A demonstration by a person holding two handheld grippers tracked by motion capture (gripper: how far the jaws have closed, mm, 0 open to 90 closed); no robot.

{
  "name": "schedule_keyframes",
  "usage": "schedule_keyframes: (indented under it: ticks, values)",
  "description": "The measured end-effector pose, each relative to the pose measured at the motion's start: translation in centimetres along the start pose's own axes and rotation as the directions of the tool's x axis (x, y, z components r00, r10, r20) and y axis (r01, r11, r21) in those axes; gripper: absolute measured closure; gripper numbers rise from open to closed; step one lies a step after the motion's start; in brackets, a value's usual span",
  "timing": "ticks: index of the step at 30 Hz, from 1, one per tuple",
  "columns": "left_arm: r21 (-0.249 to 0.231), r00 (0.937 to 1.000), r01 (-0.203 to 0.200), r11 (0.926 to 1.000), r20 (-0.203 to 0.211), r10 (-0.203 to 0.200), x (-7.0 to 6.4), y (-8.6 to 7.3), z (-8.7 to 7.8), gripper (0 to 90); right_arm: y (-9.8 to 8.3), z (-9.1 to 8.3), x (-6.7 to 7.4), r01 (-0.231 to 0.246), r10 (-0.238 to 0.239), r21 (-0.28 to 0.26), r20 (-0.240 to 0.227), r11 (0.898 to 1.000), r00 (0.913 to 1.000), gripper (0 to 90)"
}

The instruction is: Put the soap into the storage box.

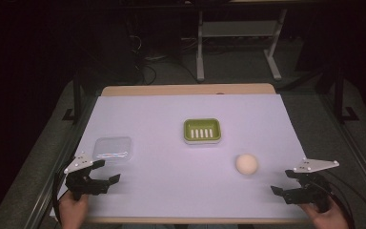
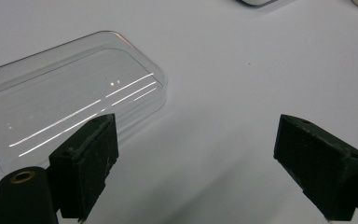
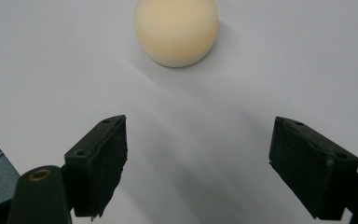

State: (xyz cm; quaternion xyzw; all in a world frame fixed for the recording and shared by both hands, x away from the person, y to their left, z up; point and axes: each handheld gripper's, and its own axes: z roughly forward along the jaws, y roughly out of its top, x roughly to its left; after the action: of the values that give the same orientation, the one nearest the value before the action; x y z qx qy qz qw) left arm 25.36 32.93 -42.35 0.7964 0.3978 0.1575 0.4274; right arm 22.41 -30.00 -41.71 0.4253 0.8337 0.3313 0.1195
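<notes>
Centrally, slightly right of the middle of the high view, a cream ball [image 1: 246,163] is seen lying on the pale sheet [image 1: 171,181]; in the right gripper view it sits at the top centre, ahead of the jaws and well apart from them. At the lower right of the high view the right gripper [image 1: 286,183] is held with its jaws spread wide and nothing between them. At the lower left the left gripper [image 1: 106,171] is likewise held agape and empty, just beside a clear plastic lid [image 1: 112,149] lying flat, which is seen at the upper left of the left gripper view. A green soap dish [image 1: 202,130] is placed above the ball, near the frame's middle
</notes>
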Motion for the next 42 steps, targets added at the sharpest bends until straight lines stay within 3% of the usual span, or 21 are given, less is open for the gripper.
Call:
schedule_keyframes:
  ticks: [8, 20, 42]
  values:
    - [0.01, 0.9999, -0.012, 0.9999, -0.003, 0.012, 0.0, 0.0, -0.1, 12.9, 0.2, 0.1, -0.1, -0.009, 0.009, 0.04, 0.008, 0.999, 0.9999, 18.2]
    - [0.001, 0.9998, 0.019, 0.9998, -0.009, -0.019, 0.1, -0.1, -0.1, 12.9, 3.0, 0.2, 0.2, 0.035, -0.034, 0.066, -0.015, 0.997, 0.9993, 17.0]
    - [-0.008, 0.9999, 0.009, 0.9999, -0.013, -0.009, 0.3, -0.1, -0.3, 12.9, 5.9, 1.3, 0.5, 0.092, -0.087, 0.112, -0.047, 0.99, 0.9951, 16.5]
